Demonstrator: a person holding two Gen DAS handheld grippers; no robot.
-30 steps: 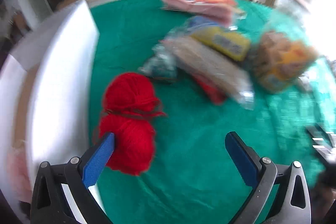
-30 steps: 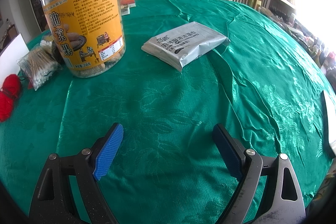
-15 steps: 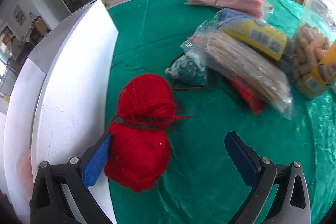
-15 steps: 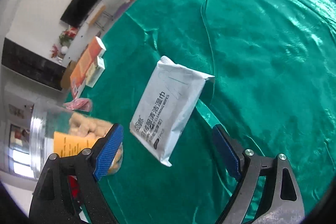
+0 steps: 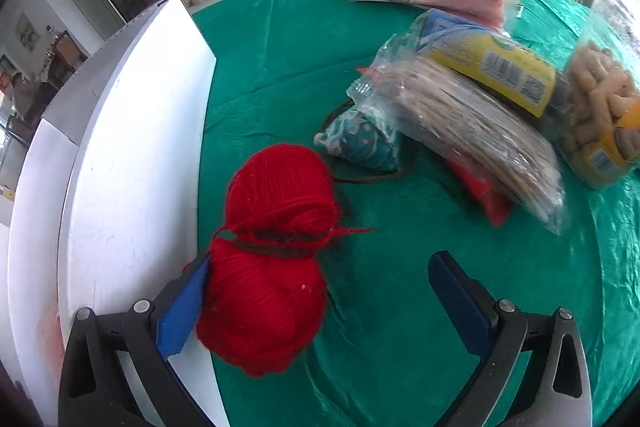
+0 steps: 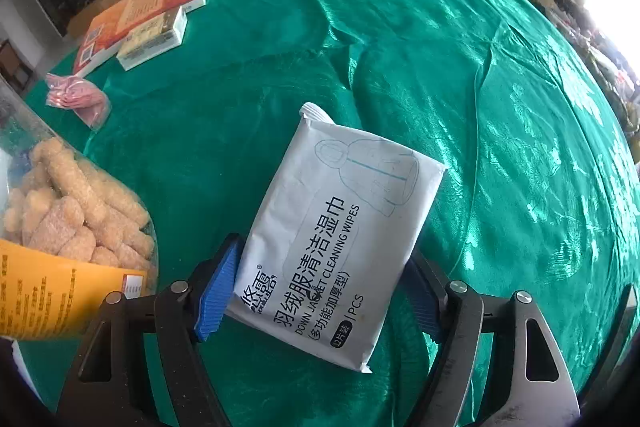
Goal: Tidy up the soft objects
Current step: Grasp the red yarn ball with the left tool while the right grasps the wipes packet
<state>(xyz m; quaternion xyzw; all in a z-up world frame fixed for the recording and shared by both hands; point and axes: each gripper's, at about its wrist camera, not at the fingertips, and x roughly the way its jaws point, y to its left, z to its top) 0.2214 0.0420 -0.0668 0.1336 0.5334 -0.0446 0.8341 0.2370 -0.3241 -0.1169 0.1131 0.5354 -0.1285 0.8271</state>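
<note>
The red yarn ball (image 5: 268,267) now sits between the left gripper's (image 5: 320,303) wide-open jaws, touching the left pad beside the white box (image 5: 132,163), so a grasp looks imminent. In the right wrist view, the wipes pack (image 6: 336,239) has come between the right gripper's (image 6: 316,291) narrowed jaws, seemingly pinched.

Two low, close wrist views across one green tablecloth (image 5: 400,327), snack jar (image 6: 72,227) shared.
</note>
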